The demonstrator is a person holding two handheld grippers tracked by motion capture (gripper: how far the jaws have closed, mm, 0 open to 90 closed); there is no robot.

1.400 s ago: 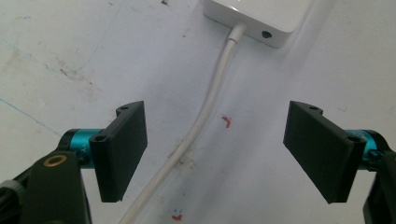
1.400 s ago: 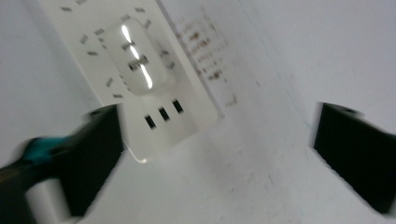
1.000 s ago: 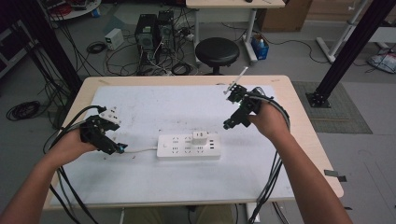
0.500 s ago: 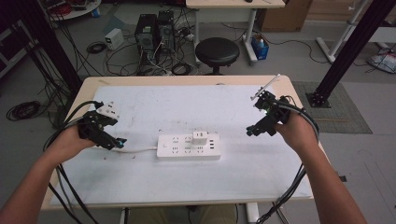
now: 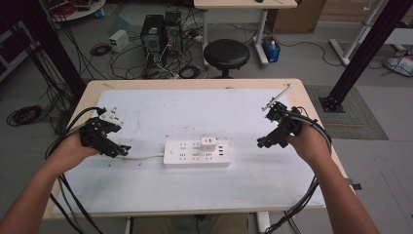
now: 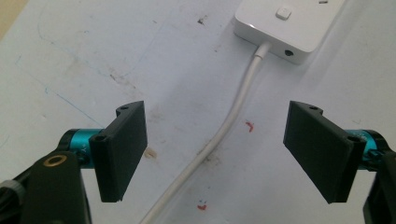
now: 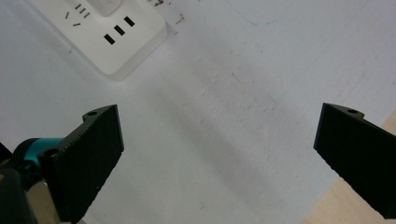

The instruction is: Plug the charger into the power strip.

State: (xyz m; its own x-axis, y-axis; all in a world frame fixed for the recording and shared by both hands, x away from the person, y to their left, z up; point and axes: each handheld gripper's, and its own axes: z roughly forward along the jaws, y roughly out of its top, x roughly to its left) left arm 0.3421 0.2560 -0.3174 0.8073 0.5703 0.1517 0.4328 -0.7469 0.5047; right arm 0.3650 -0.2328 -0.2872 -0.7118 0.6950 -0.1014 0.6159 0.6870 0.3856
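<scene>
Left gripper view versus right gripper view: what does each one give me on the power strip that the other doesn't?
The left gripper view alone shows the strip's cable end: the white cord leaving the power strip, running down between the open jaws of the left gripper, plus a square button on top.

The right gripper view alone shows the opposite end, with its black slots and the wooden table edge past the white sheet.

Both share the white strip lying ahead on the white sheet, and wide-open jaws holding nothing, as on the right gripper.

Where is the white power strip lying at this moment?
In the high view, the white power strip lies flat near the middle of the table, between the left gripper and the right gripper, touching neither.
</scene>
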